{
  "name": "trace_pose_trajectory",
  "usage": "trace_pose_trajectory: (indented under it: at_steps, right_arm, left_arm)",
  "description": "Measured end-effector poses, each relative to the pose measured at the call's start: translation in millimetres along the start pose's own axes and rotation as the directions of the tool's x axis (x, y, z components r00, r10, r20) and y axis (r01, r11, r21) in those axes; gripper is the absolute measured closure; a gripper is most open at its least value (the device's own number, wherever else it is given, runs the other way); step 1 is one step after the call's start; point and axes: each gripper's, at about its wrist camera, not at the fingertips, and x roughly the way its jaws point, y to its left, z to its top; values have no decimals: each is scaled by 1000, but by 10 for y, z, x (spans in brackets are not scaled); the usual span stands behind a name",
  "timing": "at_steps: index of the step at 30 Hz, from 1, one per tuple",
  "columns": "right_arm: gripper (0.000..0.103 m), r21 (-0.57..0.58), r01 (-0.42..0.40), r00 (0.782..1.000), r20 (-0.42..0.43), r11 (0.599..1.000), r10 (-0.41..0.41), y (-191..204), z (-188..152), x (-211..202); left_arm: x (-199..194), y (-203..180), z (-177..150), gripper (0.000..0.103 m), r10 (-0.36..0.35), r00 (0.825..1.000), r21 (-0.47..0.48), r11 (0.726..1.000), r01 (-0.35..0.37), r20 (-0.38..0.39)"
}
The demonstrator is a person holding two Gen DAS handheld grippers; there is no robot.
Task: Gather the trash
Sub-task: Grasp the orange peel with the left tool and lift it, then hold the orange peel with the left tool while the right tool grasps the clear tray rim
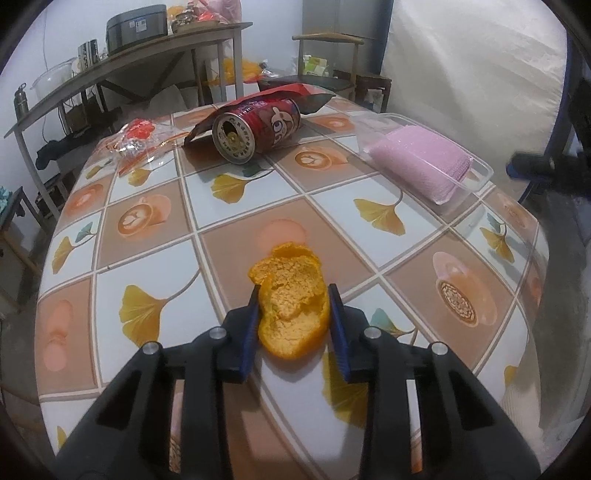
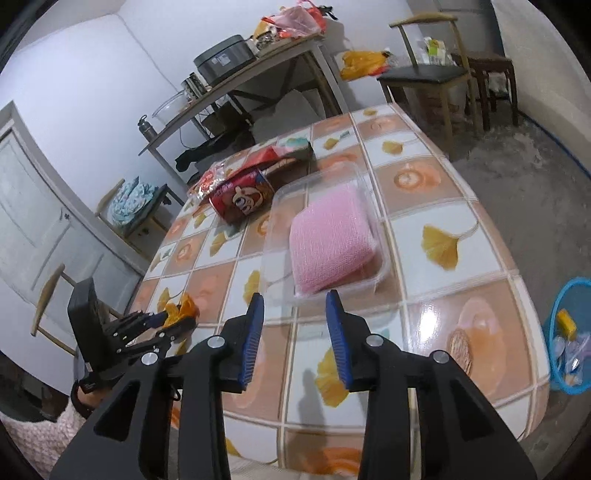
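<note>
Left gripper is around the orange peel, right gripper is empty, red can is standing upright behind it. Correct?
Not quite. The red can lies on its side, its round end facing the left wrist camera. The rest holds: the left gripper has its blue fingers on either side of the orange peel, and the right wrist view shows the right gripper with nothing between its fingers.

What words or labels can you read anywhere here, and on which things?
None reads clearly.
Red can: print on the side and around the end, too blurred.
Cooker: a small label, too small.
Red bag: no legible text.
</note>
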Motion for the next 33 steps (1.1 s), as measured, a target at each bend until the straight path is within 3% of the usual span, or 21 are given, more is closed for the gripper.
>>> trace_pose_trajectory:
  at_steps: [4, 7, 12, 15, 18, 22, 26, 33]
  right_arm:
    - [68, -62, 26, 1000, -4, 998, -26, 84, 214, 64]
    - [68, -113, 96, 994, -43, 989, -101, 122, 383, 237]
    - [68, -170, 222, 961, -131, 960, -245, 80, 558, 570]
    - [68, -184, 261, 941, -171, 948, -292, 42, 589, 705]
    - [61, -169, 241, 939, -208, 956, -273, 40, 596, 762]
    - [59, -156, 169, 947, -249, 973, -204, 114, 593, 779]
    - [49, -202, 237, 928, -242, 950, -283, 172, 608, 851]
    - [32, -271, 281, 896, -270, 921, -352, 255, 667, 1063]
  left_arm:
    - [-26, 17, -28, 73, -6, 1000, -12, 1000, 7, 14]
    - [-25, 27, -34, 73, -14, 1000, -19, 1000, 14, 21]
    - [-34, 51, -55, 73, -33, 999, -26, 999, 34, 34]
    - [-39, 68, -69, 73, -47, 998, -31, 998, 48, 42]
    - [-32, 99, -72, 73, -65, 997, -40, 997, 67, 46]
    - [-35, 136, -71, 73, -90, 995, -52, 994, 93, 48]
    - [-31, 125, -69, 73, -108, 993, -45, 993, 110, 51]
    - [-25, 123, -67, 73, -128, 990, -39, 991, 130, 52]
